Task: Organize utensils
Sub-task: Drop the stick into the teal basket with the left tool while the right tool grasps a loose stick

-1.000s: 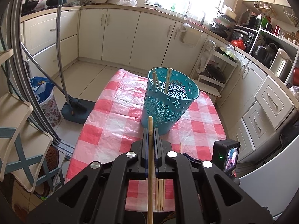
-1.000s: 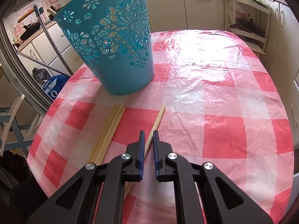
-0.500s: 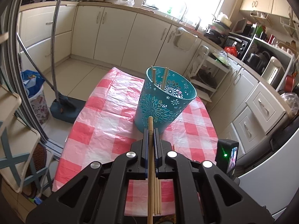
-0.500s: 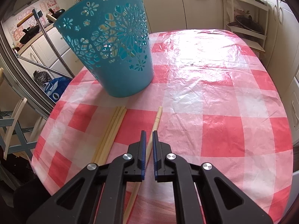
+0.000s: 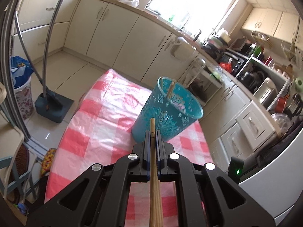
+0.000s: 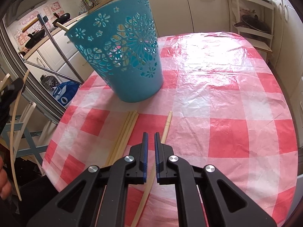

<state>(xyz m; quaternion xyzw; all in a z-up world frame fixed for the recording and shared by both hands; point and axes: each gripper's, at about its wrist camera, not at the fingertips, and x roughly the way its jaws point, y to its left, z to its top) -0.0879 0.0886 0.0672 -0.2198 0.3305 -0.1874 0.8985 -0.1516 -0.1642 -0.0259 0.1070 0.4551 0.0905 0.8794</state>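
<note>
A teal cut-out basket [image 5: 168, 111] stands on the red-and-white checked table [image 5: 98, 121], with two chopsticks [image 5: 171, 89] leaning inside it. My left gripper [image 5: 152, 132] is shut on a wooden chopstick [image 5: 153, 151], held high above the table and short of the basket. In the right wrist view the basket [image 6: 125, 56] stands ahead at the left. My right gripper [image 6: 150, 135] hovers low with its jaws slightly apart and empty, over a single chopstick [image 6: 166, 126]. A bundle of chopsticks [image 6: 126, 132] lies to its left.
Kitchen cabinets [image 5: 121, 37] and a counter run behind the table. A dustpan and broom [image 5: 51, 102] stand on the floor at the left, beside a blue bag [image 5: 19, 70]. A white rack [image 6: 251, 19] stands at the back right.
My left gripper has risen and tilted with its chopstick, so the basket now sits lower and to the right. My right gripper has drawn back slightly from the basket.
</note>
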